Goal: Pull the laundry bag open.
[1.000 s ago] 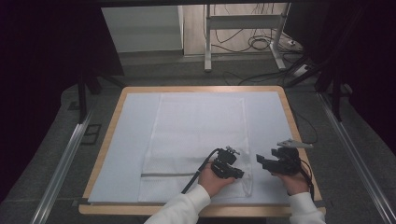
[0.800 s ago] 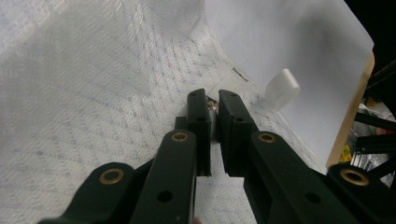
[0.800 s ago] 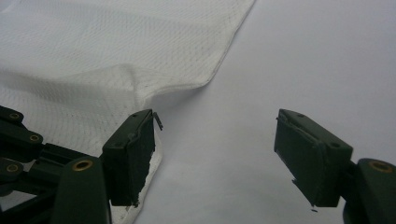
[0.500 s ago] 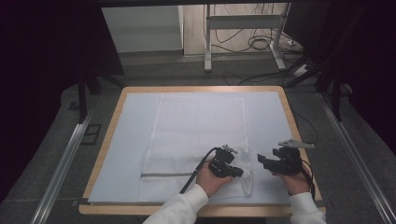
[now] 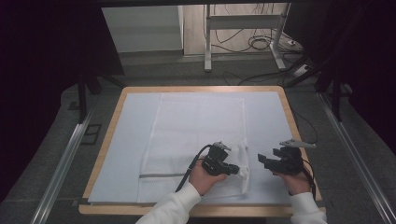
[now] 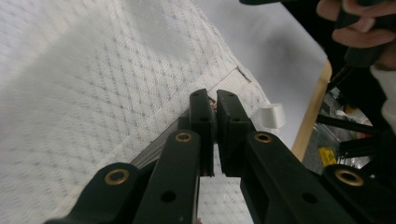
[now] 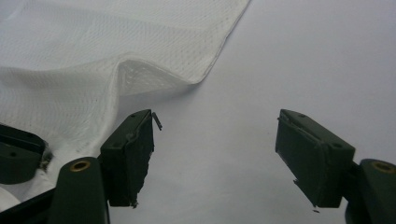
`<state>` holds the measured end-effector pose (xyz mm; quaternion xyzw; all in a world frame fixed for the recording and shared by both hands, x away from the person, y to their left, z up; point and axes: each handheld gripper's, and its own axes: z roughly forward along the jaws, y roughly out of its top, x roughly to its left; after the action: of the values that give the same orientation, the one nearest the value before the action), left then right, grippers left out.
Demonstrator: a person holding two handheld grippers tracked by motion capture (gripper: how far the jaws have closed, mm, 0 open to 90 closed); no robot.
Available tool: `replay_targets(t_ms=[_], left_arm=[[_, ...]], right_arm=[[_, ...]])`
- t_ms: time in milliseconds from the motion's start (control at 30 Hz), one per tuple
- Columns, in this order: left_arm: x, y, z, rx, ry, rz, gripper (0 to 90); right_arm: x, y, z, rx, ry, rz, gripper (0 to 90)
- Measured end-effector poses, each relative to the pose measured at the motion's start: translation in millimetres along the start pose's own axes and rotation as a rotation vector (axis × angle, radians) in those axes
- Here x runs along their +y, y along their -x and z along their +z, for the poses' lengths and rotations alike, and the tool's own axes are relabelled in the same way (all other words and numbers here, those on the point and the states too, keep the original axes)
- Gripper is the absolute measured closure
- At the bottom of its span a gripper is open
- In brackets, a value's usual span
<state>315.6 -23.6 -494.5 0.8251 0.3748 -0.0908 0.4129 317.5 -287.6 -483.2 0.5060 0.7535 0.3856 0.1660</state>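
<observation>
A white waffle-weave towel lies flat on the pale sheet, with a grey stripe near its front end. My left gripper is over the towel's front right part. In the left gripper view its jaws are shut on a pinch of the towel's hemmed edge. My right gripper hovers to the right, past the towel's edge. Its jaws stand wide open over bare sheet with nothing between them. The towel rises in a fold just beyond its left jaw.
The pale sheet covers a wooden-rimmed table. A small white tag sticks out at the towel's corner. Metal rails run along the floor on both sides. A desk frame and cables stand beyond the far edge.
My left gripper has risen a little with the towel's edge, which now stands up in a small fold. The right gripper has stayed put.
</observation>
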Motion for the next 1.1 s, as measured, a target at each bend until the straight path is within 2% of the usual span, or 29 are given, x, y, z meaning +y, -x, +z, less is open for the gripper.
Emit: replay_targets(t_ms=[300,433,733,900,1100], left_arm=[[0.6,-2.7,-16.5,0.004,0.023,0.004,86.7],[-0.8,-4.0,-19.1,0.001,0.029,-0.004,86.7],[-3.0,-3.4,-19.0,-0.002,0.027,-0.004,86.7],[-3.9,-3.5,-19.4,-0.005,0.029,-0.005,86.8],[-6.1,-2.9,-17.7,-0.004,0.028,-0.006,86.8]], right_arm=[[1.5,1.4,-1.2,0.024,-0.004,0.031,25.3],[3.7,2.0,-1.8,0.057,-0.008,0.088,23.0],[6.1,2.3,-1.4,0.129,-0.014,0.159,20.5],[8.7,-1.3,0.5,0.186,-0.017,0.187,20.5],[11.3,-9.2,6.4,0.220,-0.034,0.197,20.5]])
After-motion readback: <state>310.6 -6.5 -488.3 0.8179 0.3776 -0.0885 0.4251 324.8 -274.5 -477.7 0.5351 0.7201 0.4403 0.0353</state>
